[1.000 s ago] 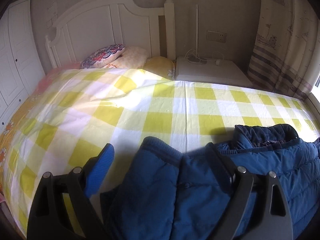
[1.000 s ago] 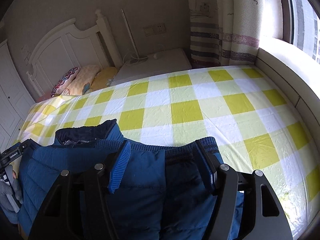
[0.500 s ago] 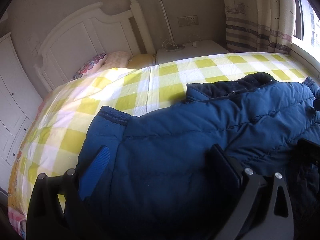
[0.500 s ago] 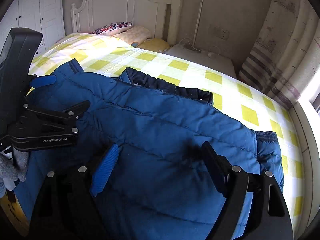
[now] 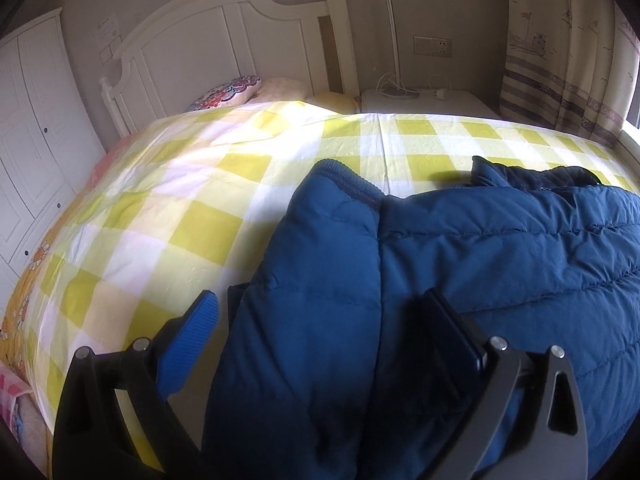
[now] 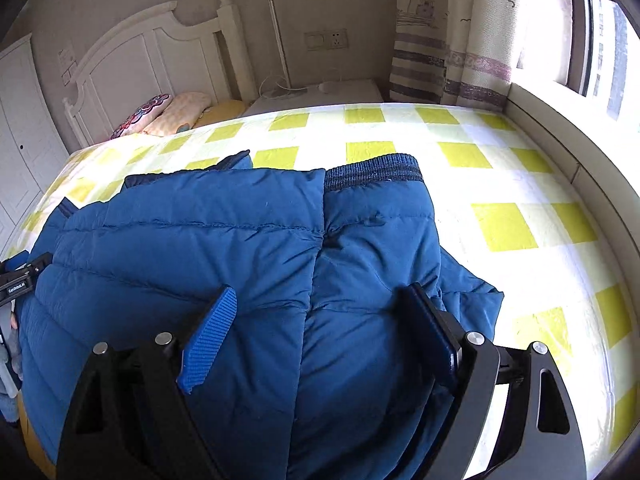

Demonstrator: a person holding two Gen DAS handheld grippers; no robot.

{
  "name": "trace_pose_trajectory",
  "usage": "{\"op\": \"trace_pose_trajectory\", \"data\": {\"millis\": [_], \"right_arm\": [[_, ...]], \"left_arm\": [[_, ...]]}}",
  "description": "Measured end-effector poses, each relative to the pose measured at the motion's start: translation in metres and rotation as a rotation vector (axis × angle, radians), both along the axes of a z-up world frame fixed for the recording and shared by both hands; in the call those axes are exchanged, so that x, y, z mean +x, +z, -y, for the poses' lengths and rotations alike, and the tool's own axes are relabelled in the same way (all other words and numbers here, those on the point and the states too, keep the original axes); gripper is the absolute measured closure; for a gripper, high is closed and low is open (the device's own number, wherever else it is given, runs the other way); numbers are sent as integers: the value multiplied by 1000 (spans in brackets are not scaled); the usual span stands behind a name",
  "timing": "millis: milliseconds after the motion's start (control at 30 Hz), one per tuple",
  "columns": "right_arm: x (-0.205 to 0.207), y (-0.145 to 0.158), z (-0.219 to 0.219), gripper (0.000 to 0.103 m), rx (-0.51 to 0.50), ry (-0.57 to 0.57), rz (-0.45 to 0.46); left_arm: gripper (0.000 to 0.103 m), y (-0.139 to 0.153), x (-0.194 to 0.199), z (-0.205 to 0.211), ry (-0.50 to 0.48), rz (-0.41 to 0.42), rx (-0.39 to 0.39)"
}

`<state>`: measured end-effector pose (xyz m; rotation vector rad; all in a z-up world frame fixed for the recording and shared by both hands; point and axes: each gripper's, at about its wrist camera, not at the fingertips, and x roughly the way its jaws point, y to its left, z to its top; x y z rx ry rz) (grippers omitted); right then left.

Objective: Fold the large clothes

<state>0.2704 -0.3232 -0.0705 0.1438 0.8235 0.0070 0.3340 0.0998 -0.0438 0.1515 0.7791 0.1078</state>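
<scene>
Since a second ago both tongs have let the blue padded jacket (image 6: 224, 248) settle onto the bed (image 5: 168, 216), and the garment now lies flat with a sleeve folded in along each side rather than bunched between the fingers. It rests on the near half of the yellow-and-white checked sheet (image 6: 480, 184), collar toward the far left and one ribbed cuff (image 6: 372, 166) pointing at the far wall. Left tongs (image 5: 320, 332) tilt downward over the jacket's left sleeve, jaws spread as wide as they go; the blue pad on the left finger (image 5: 188, 344) stands clear of the fabric over the sheet, and the dark right finger sits above the padding without pressing it. Right tongs (image 6: 324, 324) tilt down likewise over the right sleeve seam, their jaws opening, with the jacket lying under the gap but neither pad squeezing it. From the right wrist view the other tool shows at the far left edge, carrying small white lettering (image 6: 16, 287) that seems to read "GenRobot.AI". Counted: one jacket, two tongs, three pillows (image 6: 176, 114) at the white headboard (image 5: 224, 40), one white bedside cabinet (image 5: 424, 100) with a thin white lamp stem, one wall socket plate (image 6: 326, 40), and one striped curtain (image 6: 452, 32) beside the bright window on the right.
</scene>
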Motion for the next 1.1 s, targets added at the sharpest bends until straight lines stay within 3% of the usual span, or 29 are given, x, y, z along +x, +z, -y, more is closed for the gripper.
{"op": "trace_pose_trajectory", "data": {"millis": [133, 367, 533, 633, 700, 800, 867, 900, 967, 1100], "right_arm": [[0, -1, 5, 21, 40, 3, 10], [0, -1, 8, 21, 73, 7, 18], [0, 1, 4, 21, 53, 0, 12], [-16, 22, -18, 20, -70, -31, 66], [-35, 42, -44, 19, -65, 43, 133], [-58, 55, -101, 17, -156, 182, 172], [-62, 47, -136, 17, -202, 269, 150], [-61, 37, -152, 17, -225, 299, 119], [-58, 14, -171, 17, -301, 304, 89], [-55, 11, -162, 17, -249, 306, 78]], "left_arm": [[2, 3, -4, 0, 0, 23, 11], [2, 4, -4, -7, -2, 24, -39], [3, 2, 0, -1, -12, -9, -8], [3, 11, -8, 6, -13, -10, 19], [3, 25, -26, 15, -64, 5, -59], [3, 32, -46, 45, -153, -6, -128], [3, 17, -51, 70, -189, -34, -105], [3, 2, -49, 84, -190, -65, -48], [2, -13, -51, 95, -177, -21, 25], [2, -12, -48, 81, -195, -67, -50]]}}
